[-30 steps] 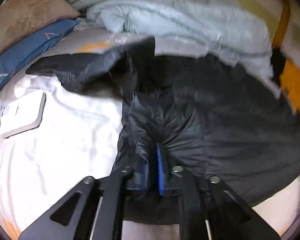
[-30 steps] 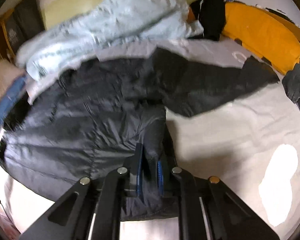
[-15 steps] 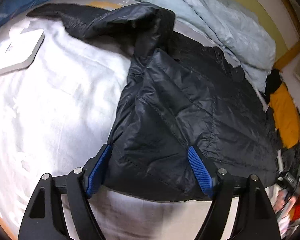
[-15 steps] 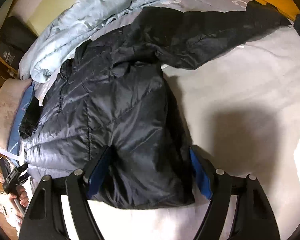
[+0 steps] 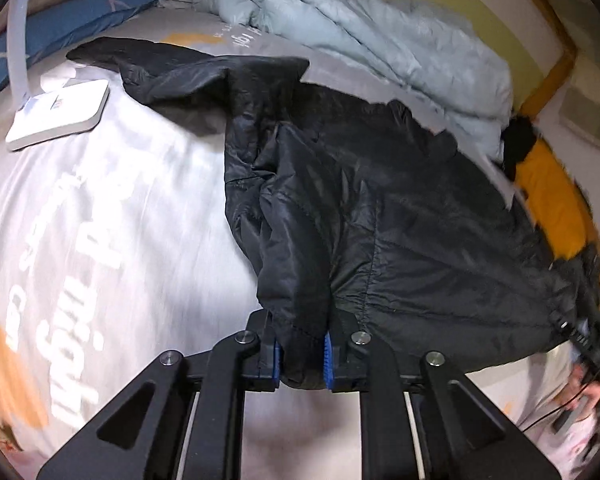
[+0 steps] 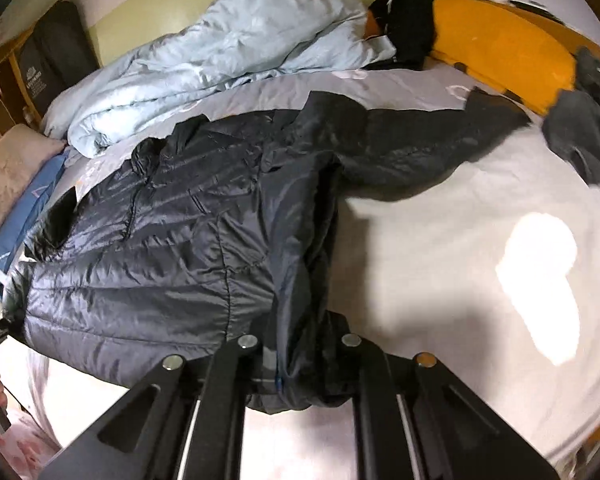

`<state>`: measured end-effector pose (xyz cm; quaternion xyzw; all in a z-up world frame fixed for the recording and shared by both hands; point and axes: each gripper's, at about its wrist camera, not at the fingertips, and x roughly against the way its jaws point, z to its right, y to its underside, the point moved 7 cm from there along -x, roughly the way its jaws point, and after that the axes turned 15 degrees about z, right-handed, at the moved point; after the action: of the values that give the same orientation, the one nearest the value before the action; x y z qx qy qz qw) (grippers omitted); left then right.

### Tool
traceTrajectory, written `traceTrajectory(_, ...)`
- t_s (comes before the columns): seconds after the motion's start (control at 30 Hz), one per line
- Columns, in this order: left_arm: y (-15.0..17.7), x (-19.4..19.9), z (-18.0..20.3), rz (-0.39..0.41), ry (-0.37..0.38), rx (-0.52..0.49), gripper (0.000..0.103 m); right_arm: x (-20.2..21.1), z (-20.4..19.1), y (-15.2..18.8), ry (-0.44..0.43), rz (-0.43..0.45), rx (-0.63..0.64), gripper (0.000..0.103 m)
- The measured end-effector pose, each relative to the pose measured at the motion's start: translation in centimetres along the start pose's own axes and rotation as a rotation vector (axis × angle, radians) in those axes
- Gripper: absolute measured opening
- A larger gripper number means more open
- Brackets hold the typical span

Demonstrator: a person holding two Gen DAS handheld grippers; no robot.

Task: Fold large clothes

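Left wrist view: left gripper [image 5: 300,354] is closing on the hem corner of the black puffer jacket [image 5: 400,216], blue fingers [image 5: 327,354] pinching a bunched fold of fabric between them. Half a second ago those fingers stood wide, straddling the hem with nothing gripped; a second ago they were clenched on fabric, so this is a release and re-grasp. Right wrist view shows the same: right gripper [image 6: 306,364] is closing on the opposite hem corner, cloth gathered between the fingers and mostly hiding them, where before they were spread. Both views look blurred, so the hands seem to be moving. The jacket lies flat on the bed sheet [image 5: 112,216], front up; one sleeve [image 6: 432,140] runs out from the body toward the orange cushion [image 6: 500,48], collar end near the pale blue duvet [image 6: 228,56]. White pad [image 5: 60,114] sits on the sheet, apart from the jacket's other sleeve. My read: both bottom corners are secured, so the hem is probably ready to be lifted toward the collar for the first fold. Sleeves not yet tucked in.
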<state>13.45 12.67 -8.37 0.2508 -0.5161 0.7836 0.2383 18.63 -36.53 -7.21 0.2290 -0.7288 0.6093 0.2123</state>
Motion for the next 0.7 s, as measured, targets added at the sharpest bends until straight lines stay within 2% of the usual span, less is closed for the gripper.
traceTrajectory(0.1, 0.8, 0.9, 0.5, 0.020, -0.037, -0.076, 0.018, 0.8, -0.1, 0.7, 0.019, 0.005, 0.060, 0.010)
traceTrajectory(0.2, 0.0, 2.4, 0.8, 0.097, -0.113, -0.163, 0.028, 0.9, -0.5, -0.2, 0.038, 0.044, 0.076, 0.015)
traceTrajectory(0.27, -0.7, 3.4, 1.3, 0.158, -0.100, -0.165, 0.034, 1.7, 0.3, -0.8, 0.092, 0.091, 0.075, 0.032)
traceTrajectory(0.3, -1.2, 4.0, 1.4, 0.192, -0.088, -0.158, 0.036, 2.0, 0.6, -1.3, 0.122, 0.125, 0.081, 0.035)
traceTrajectory(0.37, -2.2, 4.8, 1.9, 0.256, -0.071, -0.158, 0.050, 3.0, 1.2, -2.4, 0.158, 0.195, 0.086, 0.056)
traceTrajectory(0.43, -2.8, 5.4, 3.0, 0.301, -0.036, -0.184, 0.061, 3.6, 1.4, -3.0, 0.129, 0.228, 0.061, 0.064)
traceTrajectory(0.5, -2.8, 5.4, 4.4, 0.310, 0.025, -0.219, 0.067, 3.6, 0.7, -3.0, 0.053, 0.214, 0.041, 0.070)
traceTrajectory(0.53, -2.8, 4.9, 5.2, 0.301, 0.051, -0.229, 0.075, 3.4, 0.2, -2.8, 0.017, 0.194, 0.041, 0.077)
traceTrajectory(0.57, -2.5, 4.4, 5.7, 0.280, 0.073, -0.236, 0.082, 2.9, -0.8, -2.2, -0.036, 0.146, 0.054, 0.079)
traceTrajectory(0.63, -1.8, 2.8, 6.5, 0.215, 0.084, -0.242, 0.082, 1.9, -2.5, -0.9, -0.115, 0.052, 0.089, 0.079)
traceTrajectory(0.7, -1.0, 0.9, 6.7, 0.144, 0.066, -0.231, 0.082, 1.2, -3.7, 0.1, -0.156, 0.000, 0.113, 0.079)
